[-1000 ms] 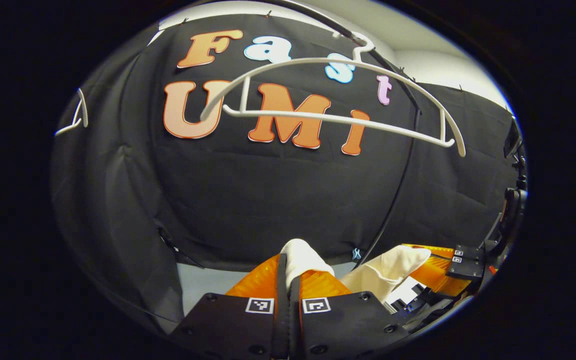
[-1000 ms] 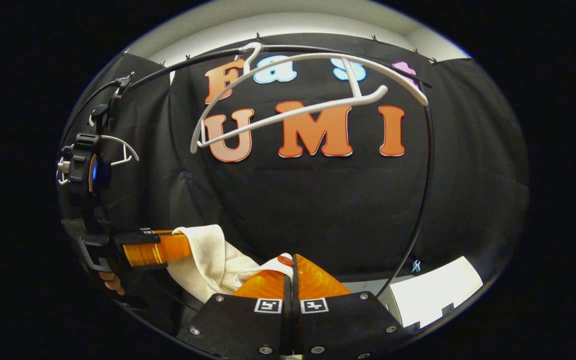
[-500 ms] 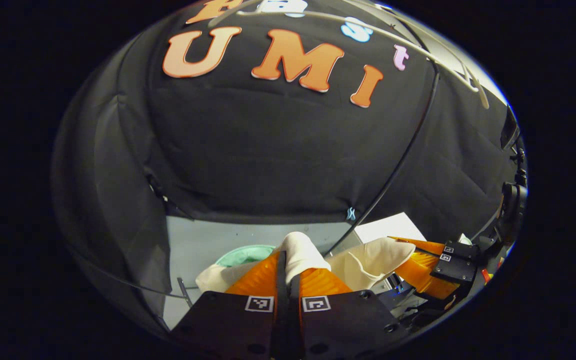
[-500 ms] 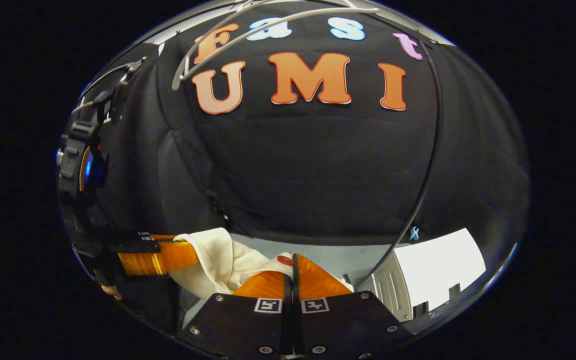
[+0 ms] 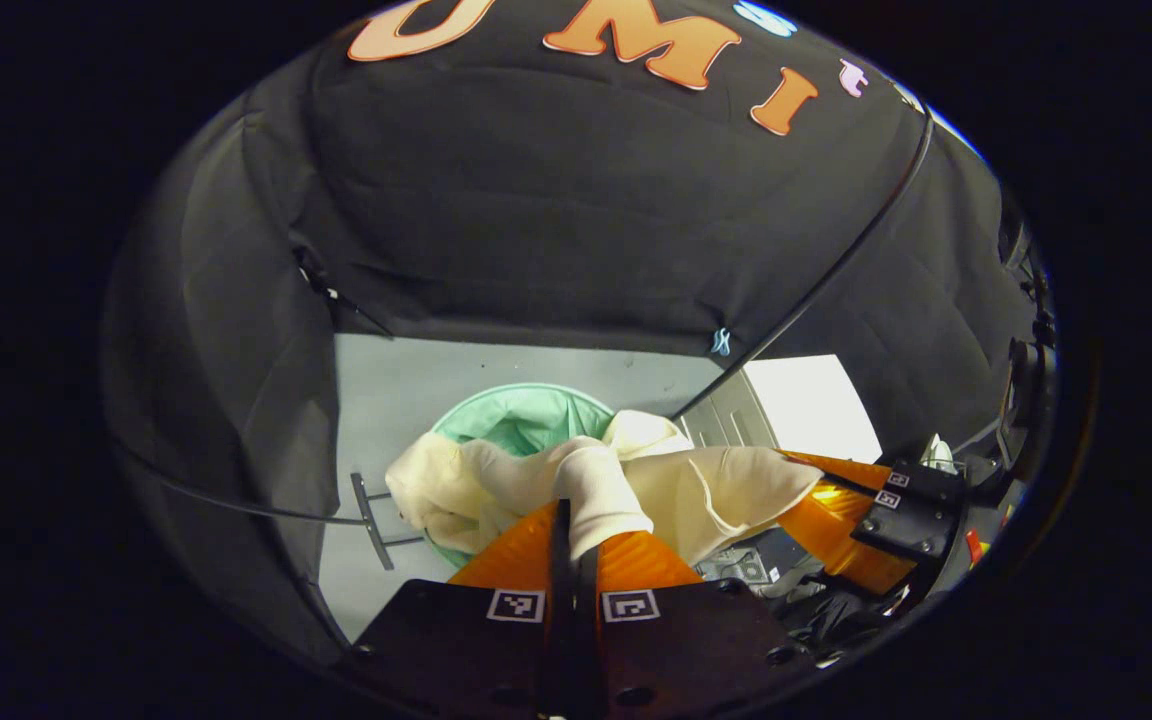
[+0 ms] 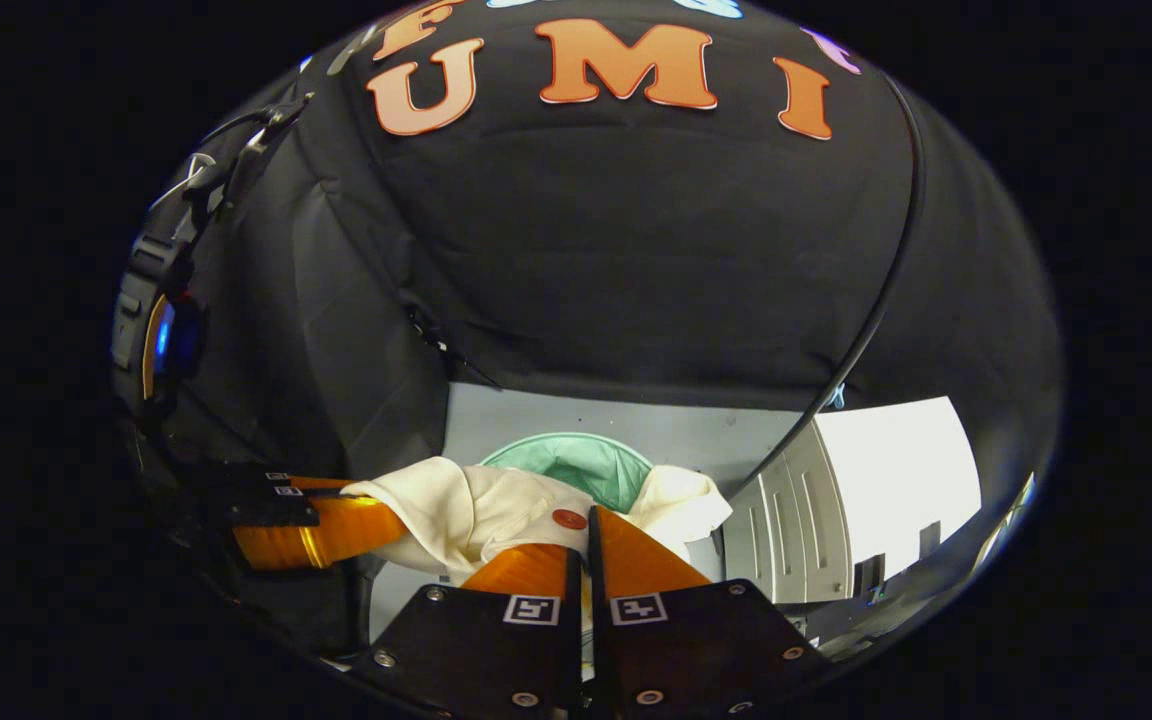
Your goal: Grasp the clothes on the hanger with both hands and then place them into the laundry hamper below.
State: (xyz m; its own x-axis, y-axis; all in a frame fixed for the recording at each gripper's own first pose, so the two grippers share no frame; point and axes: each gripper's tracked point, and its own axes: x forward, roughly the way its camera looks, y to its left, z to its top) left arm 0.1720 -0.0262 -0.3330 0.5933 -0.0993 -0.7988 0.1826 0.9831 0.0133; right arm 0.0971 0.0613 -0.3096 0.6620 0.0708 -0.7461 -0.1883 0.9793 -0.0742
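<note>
A cream-white garment (image 5: 576, 480) hangs stretched between both grippers. My left gripper (image 5: 576, 520) is shut on one bunched edge of it. In the same view the right gripper (image 5: 816, 500) holds its other end at the right. In the right gripper view my right gripper (image 6: 584, 535) is shut on the garment (image 6: 476, 505) beside a small red button (image 6: 569, 518), and the left gripper (image 6: 336, 525) pinches the cloth at the left. Below the cloth stands the round mint-green hamper (image 5: 521, 415), open at the top, also seen as the hamper (image 6: 576, 462) in the right gripper view.
A white cabinet (image 6: 866, 490) stands on the grey floor to the right of the hamper; the same cabinet (image 5: 796, 395) is in the left gripper view. A thin black pole (image 5: 816, 290) slants across the wall. A small metal foot (image 5: 371, 505) lies left of the hamper.
Both grippers have come down with the garment. The white hanger has left the top of both views, and the hamper and floor have come into sight below.
</note>
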